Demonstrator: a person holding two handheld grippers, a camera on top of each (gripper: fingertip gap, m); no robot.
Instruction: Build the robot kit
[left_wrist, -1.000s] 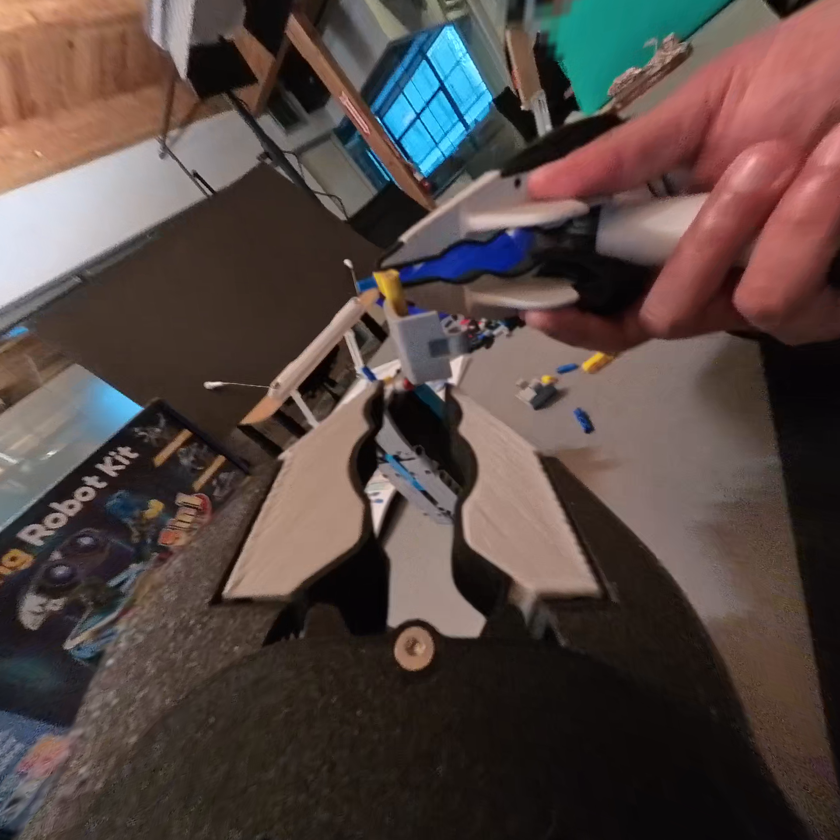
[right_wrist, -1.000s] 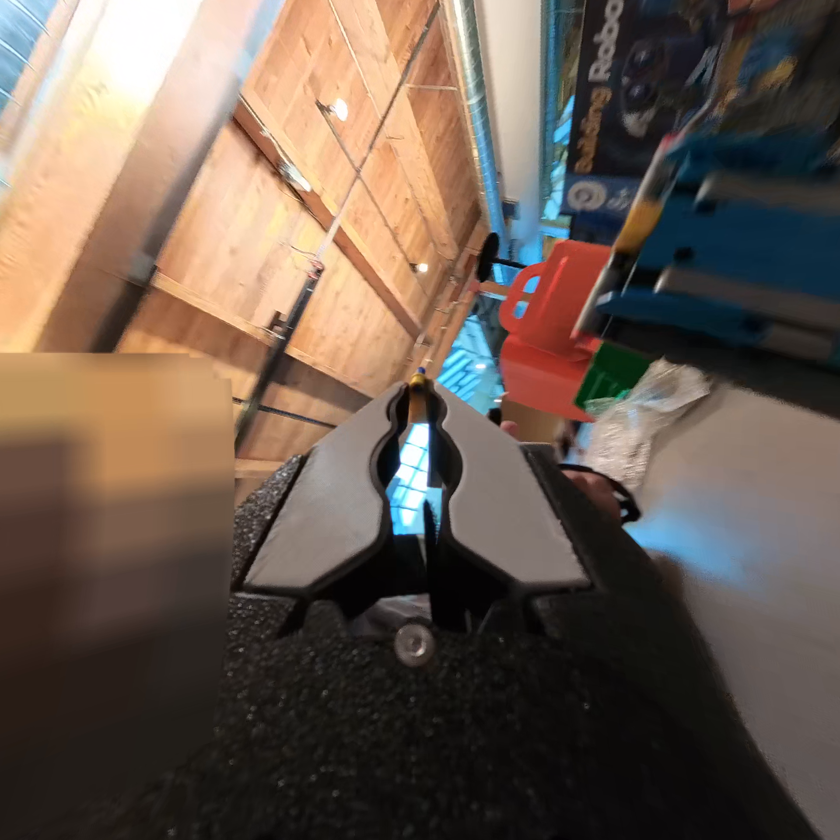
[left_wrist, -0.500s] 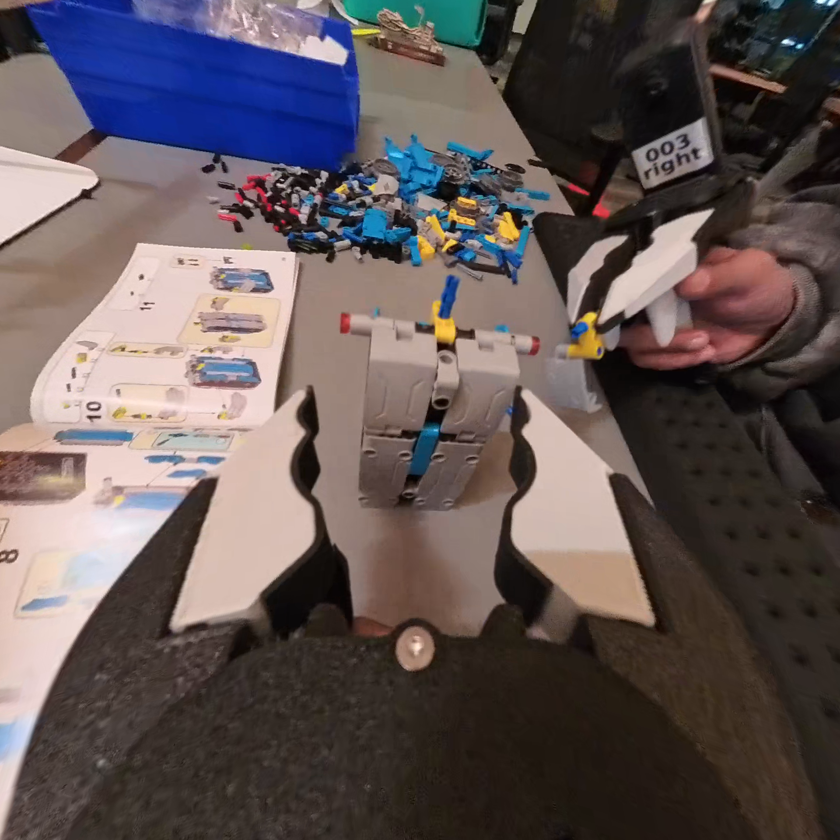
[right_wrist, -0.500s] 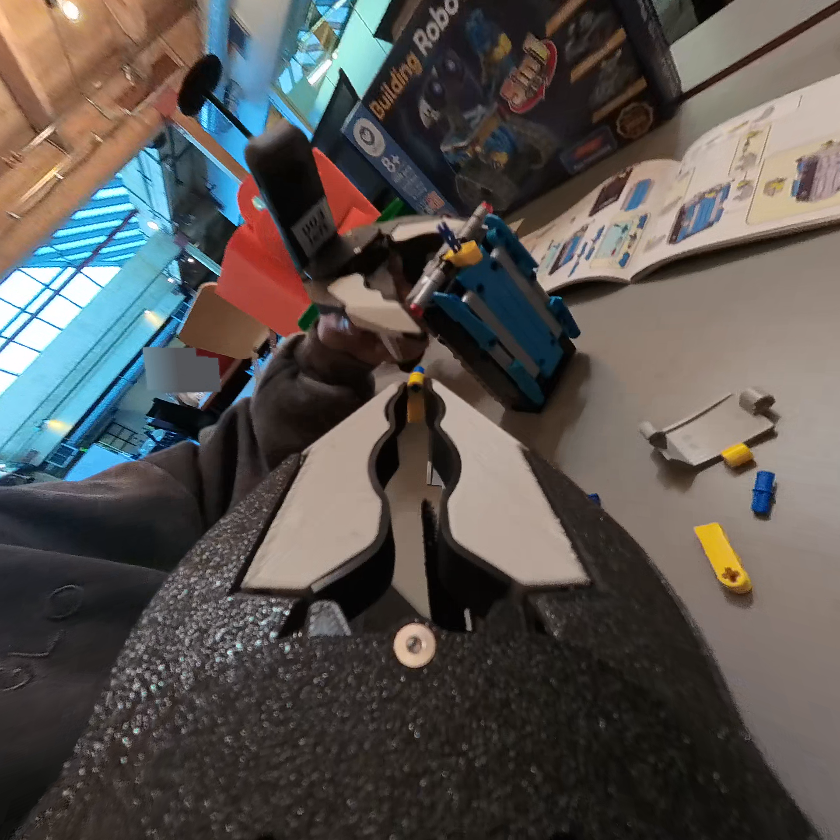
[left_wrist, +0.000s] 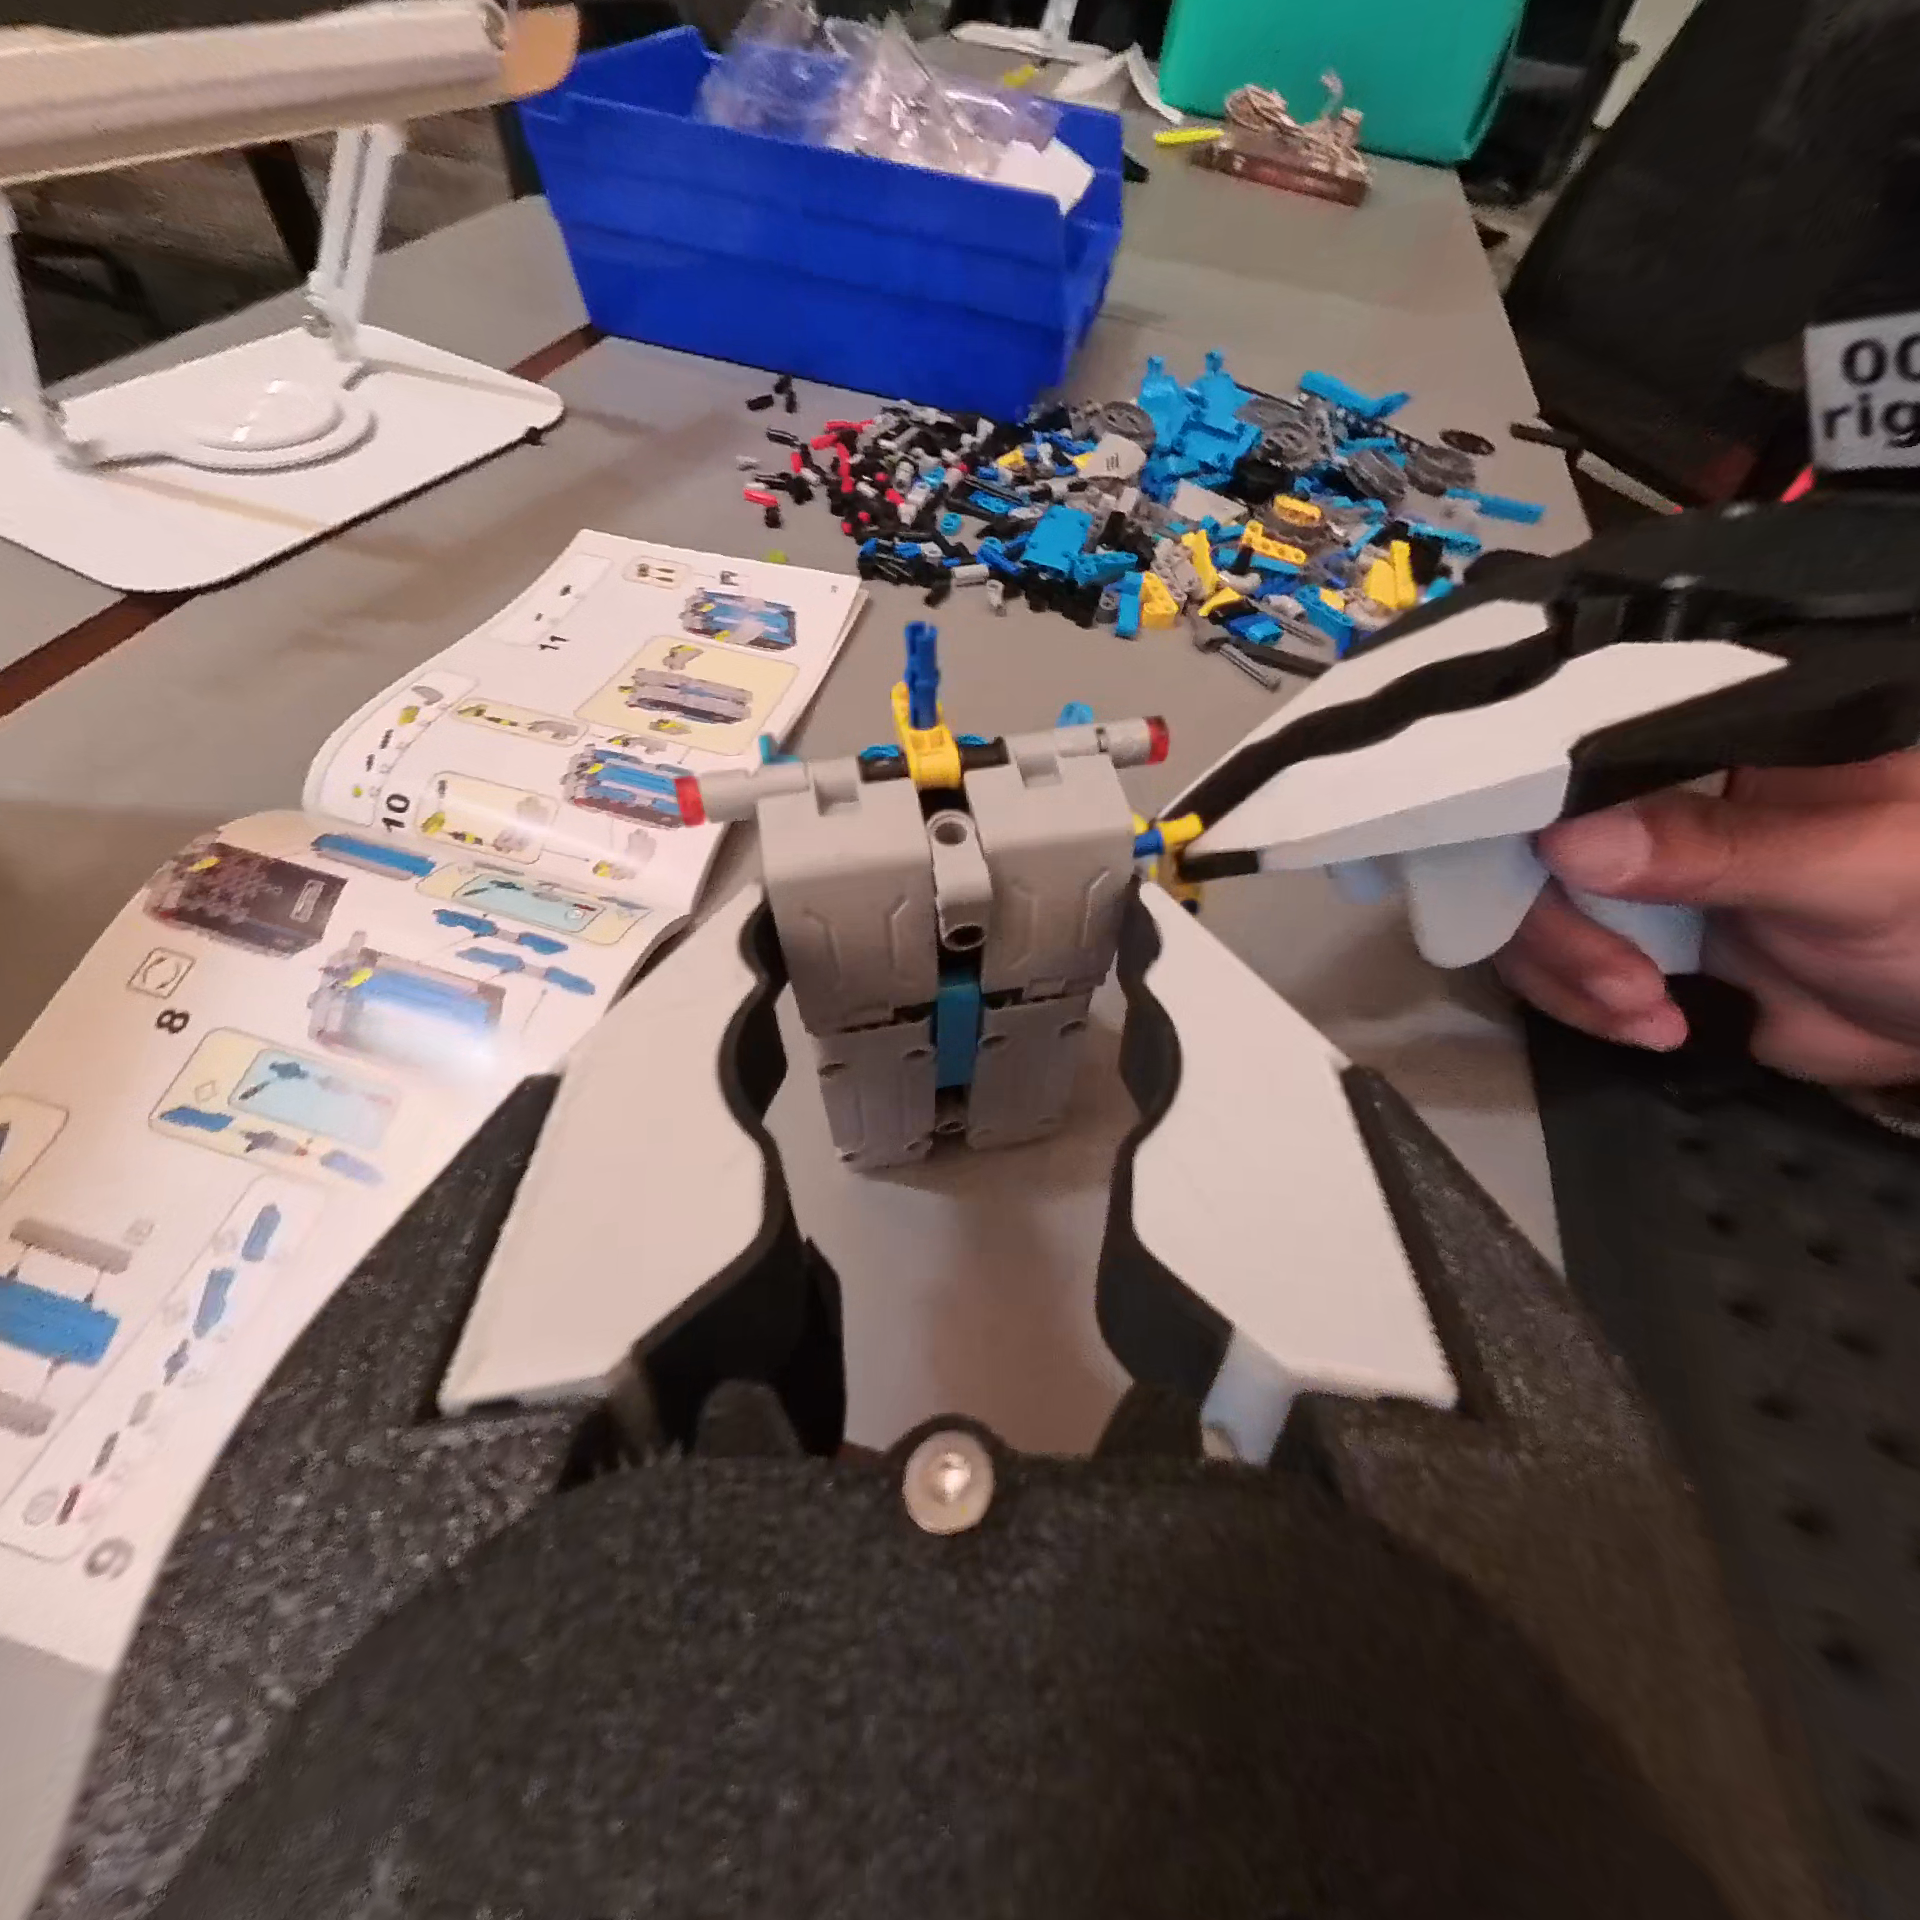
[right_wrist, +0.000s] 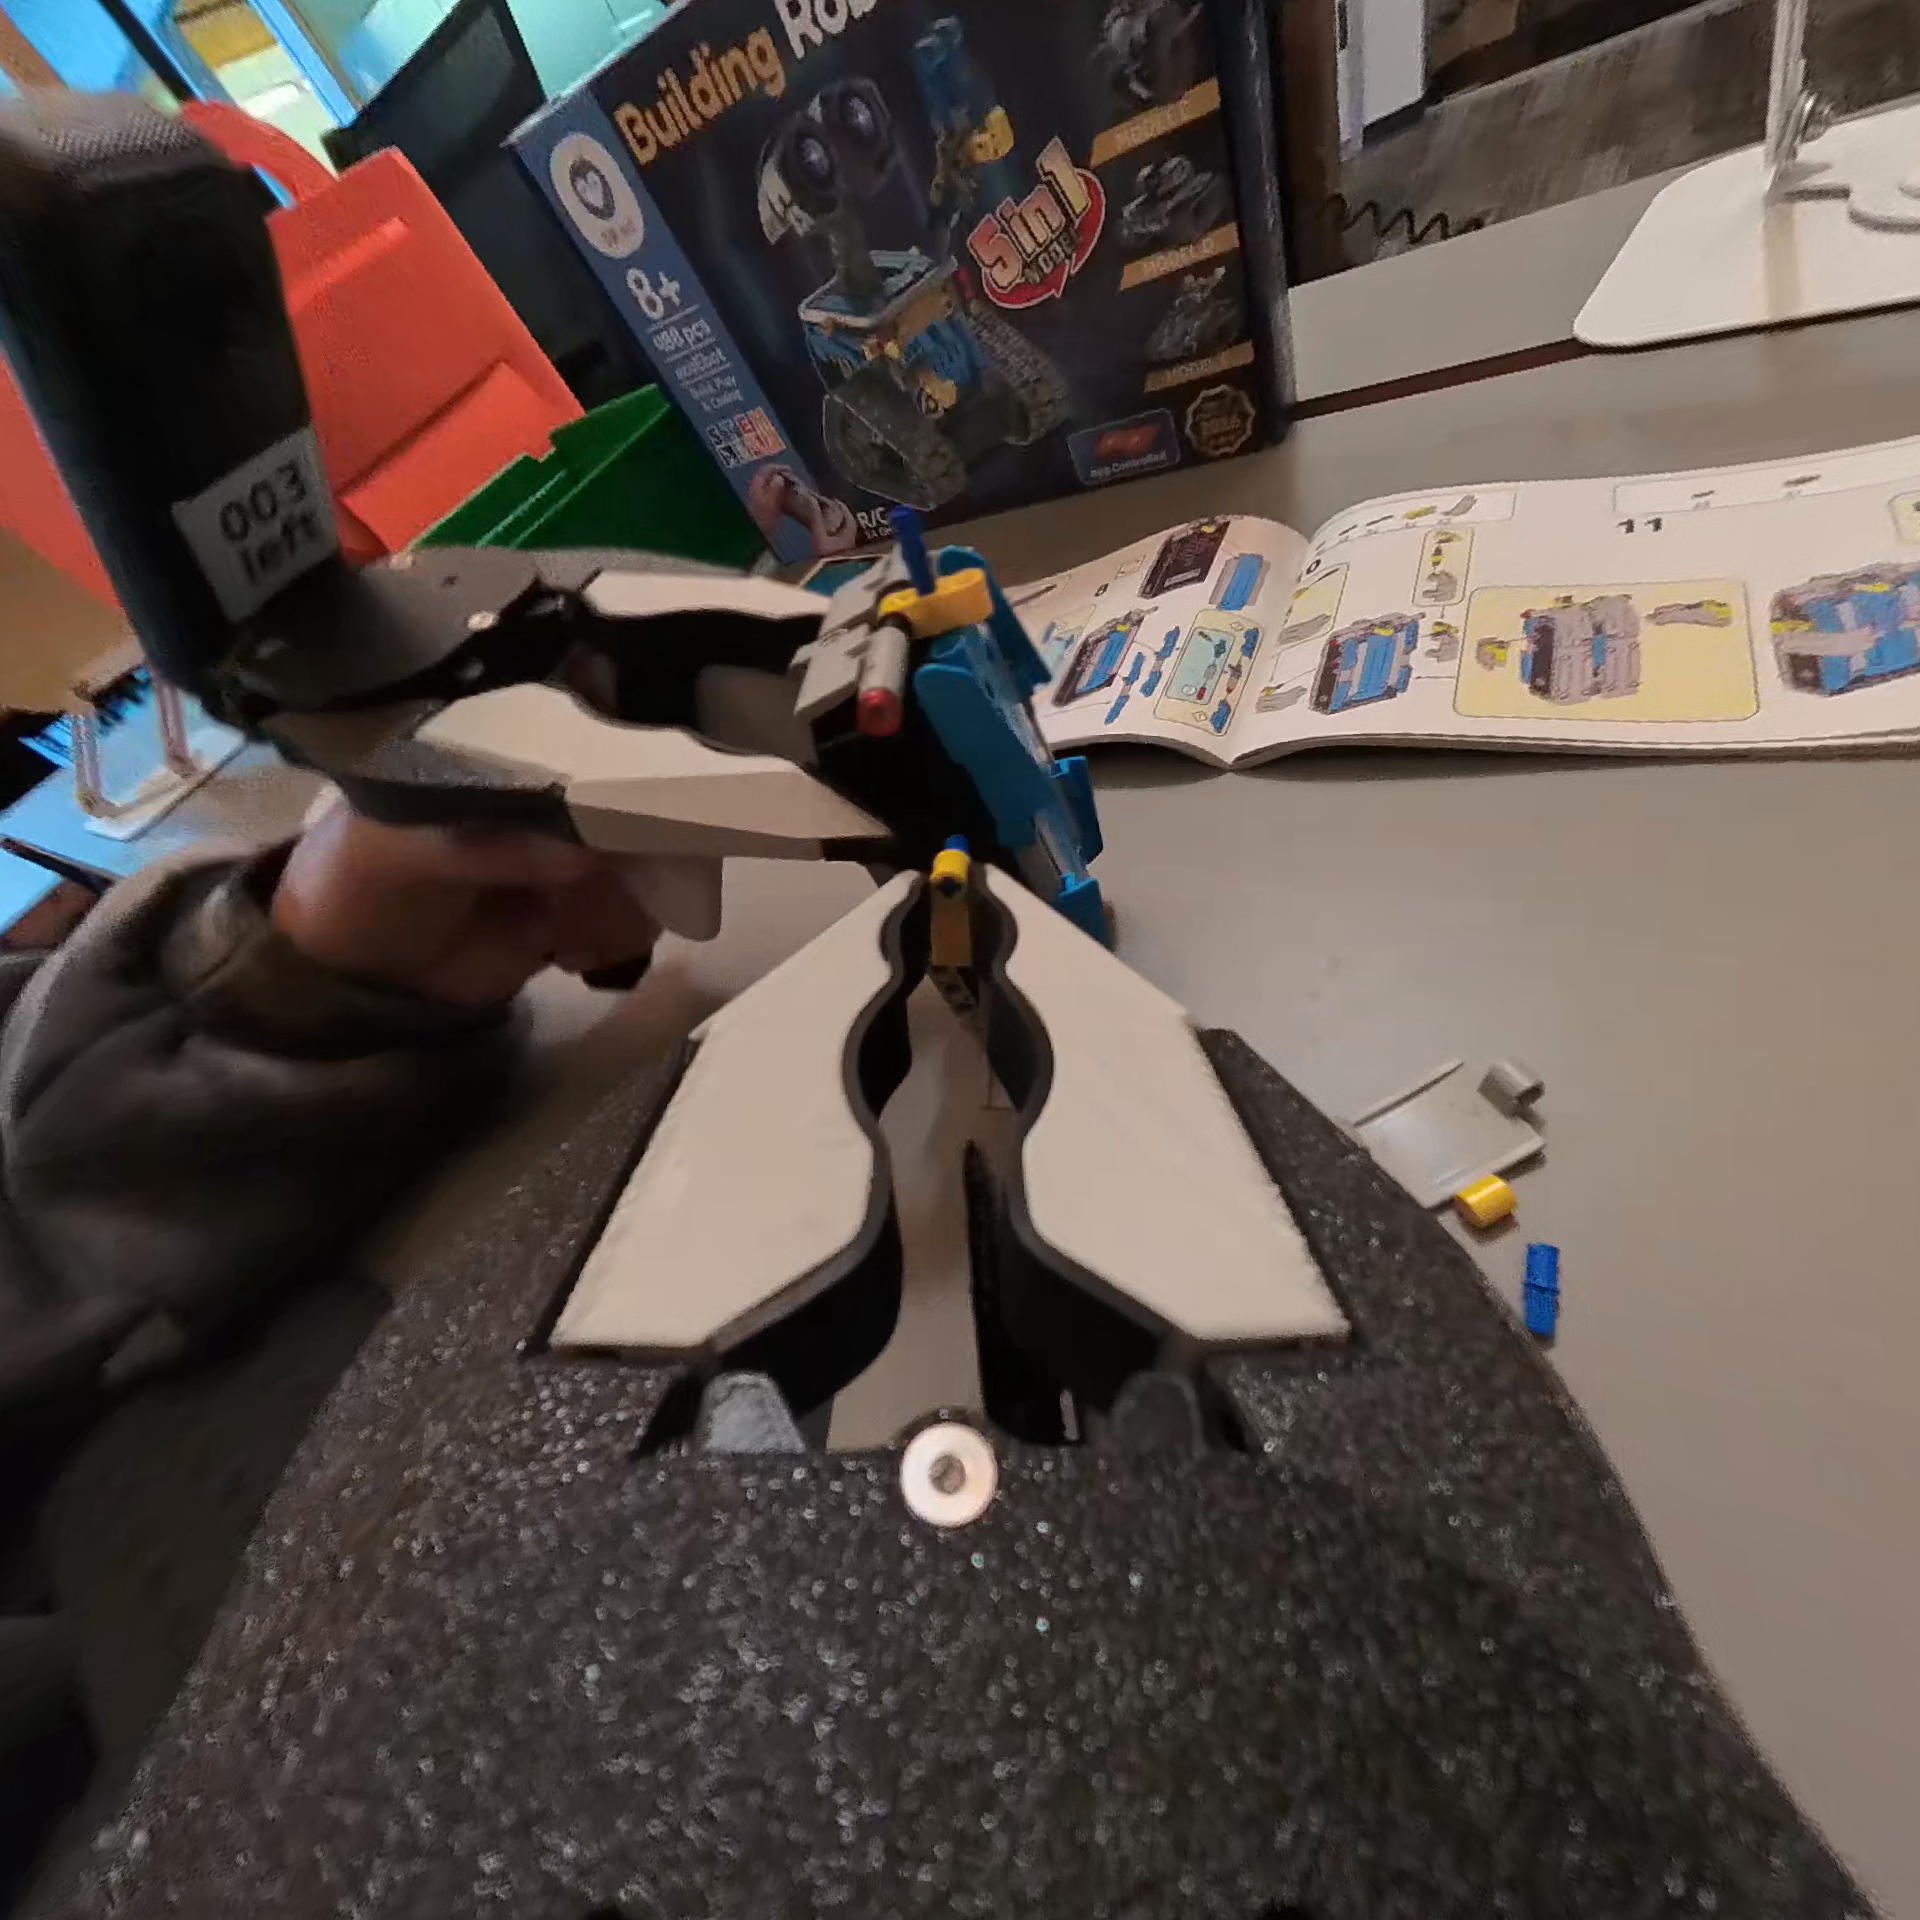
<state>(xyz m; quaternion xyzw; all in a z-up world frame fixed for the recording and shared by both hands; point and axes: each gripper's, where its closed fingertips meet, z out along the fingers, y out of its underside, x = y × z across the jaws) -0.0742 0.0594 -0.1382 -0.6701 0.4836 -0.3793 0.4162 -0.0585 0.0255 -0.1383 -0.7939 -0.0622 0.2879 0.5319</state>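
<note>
Currently left gripper (left_wrist: 943, 971) spread, straddling grey-blue block assembly (left_wrist: 940, 935) upright on table (left_wrist: 1299, 291); contact unclear, blurred. Right gripper (right_wrist: 951, 883) clenched on small yellow-blue connector (right_wrist: 948, 904), tip against assembly's 3 o'clock side. Loose parts pile (left_wrist: 1164, 520) at 1 o'clock, booklet (left_wrist: 416, 894) at 9 o'clock.

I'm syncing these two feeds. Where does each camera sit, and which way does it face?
Left wrist view: on the left gripper, looking down the grey table at the grey-blue brick model; a hand shows.
Right wrist view: on the right gripper, facing the kit box; a sleeve shows.
Shared: model, instruction booklet, each other's gripper.
</note>
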